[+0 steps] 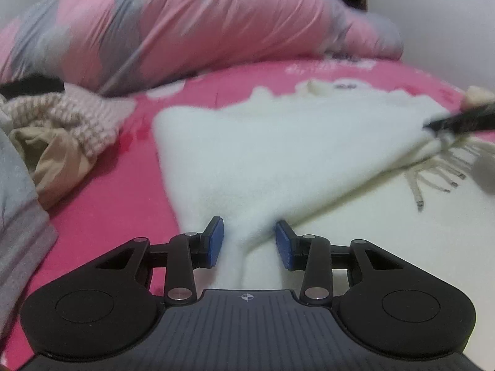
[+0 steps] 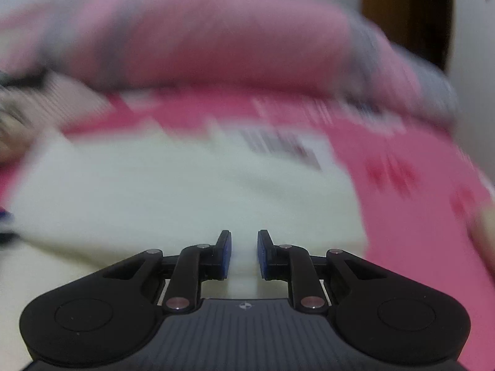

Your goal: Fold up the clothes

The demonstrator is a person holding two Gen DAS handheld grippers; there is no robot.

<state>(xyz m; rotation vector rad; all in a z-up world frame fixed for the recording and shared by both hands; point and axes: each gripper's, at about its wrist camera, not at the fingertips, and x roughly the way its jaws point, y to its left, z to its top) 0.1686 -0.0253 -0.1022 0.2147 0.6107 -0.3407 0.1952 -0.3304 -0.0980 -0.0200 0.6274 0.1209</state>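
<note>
Count, both views: 2 grippers, the left gripper (image 1: 249,241) and the right gripper (image 2: 244,255), w/ 2 blue pads each, 4 pads total. 1 white fringed garment (image 1: 278,154). 1 pink bedsheet (image 1: 108,216). 1 pink-grey quilt (image 1: 185,31). Side pile, left wrist view: 1 knit sweater (image 1: 77,114), 1 beige item (image 1: 58,157), 1 grey item (image 1: 18,204); approx. only, pile partly hidden.

Left gripper (image 1: 249,242) clamps bunched white garment (image 1: 278,154) — pink bedsheet (image 1: 123,216) beneath, right gripper (image 1: 464,120) gripping far corner.

No legible text (print on pink bedsheet (image 1: 328,68) too blurred)
</note>
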